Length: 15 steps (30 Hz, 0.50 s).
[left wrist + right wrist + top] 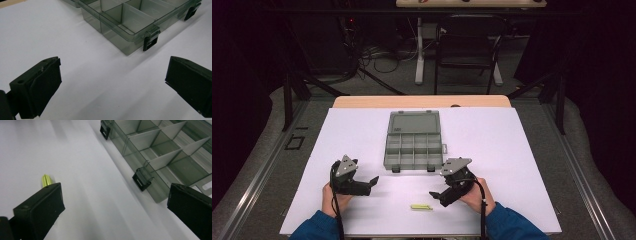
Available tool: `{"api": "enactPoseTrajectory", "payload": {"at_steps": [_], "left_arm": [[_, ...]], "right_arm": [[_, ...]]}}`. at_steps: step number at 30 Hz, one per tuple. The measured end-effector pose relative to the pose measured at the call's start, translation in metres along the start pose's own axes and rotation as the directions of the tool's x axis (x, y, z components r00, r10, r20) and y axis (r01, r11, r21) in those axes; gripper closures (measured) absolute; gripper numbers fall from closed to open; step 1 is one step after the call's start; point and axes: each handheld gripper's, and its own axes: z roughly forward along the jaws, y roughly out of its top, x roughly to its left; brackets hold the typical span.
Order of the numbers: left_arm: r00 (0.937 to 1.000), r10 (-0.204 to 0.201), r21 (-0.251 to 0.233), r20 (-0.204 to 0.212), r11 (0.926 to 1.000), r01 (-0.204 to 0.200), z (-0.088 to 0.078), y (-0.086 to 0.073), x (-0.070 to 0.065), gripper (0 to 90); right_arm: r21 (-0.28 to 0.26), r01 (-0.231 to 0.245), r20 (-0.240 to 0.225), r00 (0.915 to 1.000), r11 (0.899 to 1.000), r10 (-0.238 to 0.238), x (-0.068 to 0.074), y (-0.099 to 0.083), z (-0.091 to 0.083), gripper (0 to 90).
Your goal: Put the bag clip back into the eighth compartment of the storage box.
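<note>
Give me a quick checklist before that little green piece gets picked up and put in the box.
1. Box lid open: ok.
2. Compartments free: those in view look empty, ok.
3. Green piece lying loose on the table: ok.
4. Right gripper open: ok.
5. Right gripper around the piece: not ok, it is beside it.
6. Left gripper open, clear of the box: ok.

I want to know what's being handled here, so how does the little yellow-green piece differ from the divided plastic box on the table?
The yellow-green piece is small and slim; the compartment box is far larger. The piece is bright and opaque, the box smoky grey and see-through. The piece lies flat near the table's front edge by the right gripper; the box sits farther back with its lid folded open. Both rest on the white table, and neither is held.
</note>
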Motion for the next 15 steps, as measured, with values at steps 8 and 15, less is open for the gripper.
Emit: {"api": "enactPoseTrajectory", "payload": {"at_steps": [8,15], "left_arm": [[0.9999,0.005,-0.008,-0.009,1.0,-0.005,0.0,0.0,-0.001,0.0],[0.9999,0.013,-0.006,0.007,0.9999,-0.013,0.002,0.001,-0.003,0.0]], "right_arm": [[0.023,0.004,-0.028,0.9996,1.0,-0.003,0.004,0.002,0.004,0.0],[0.054,0.029,-0.071,0.9971,0.998,-0.025,0.012,0.006,0.009,0.0]]}}
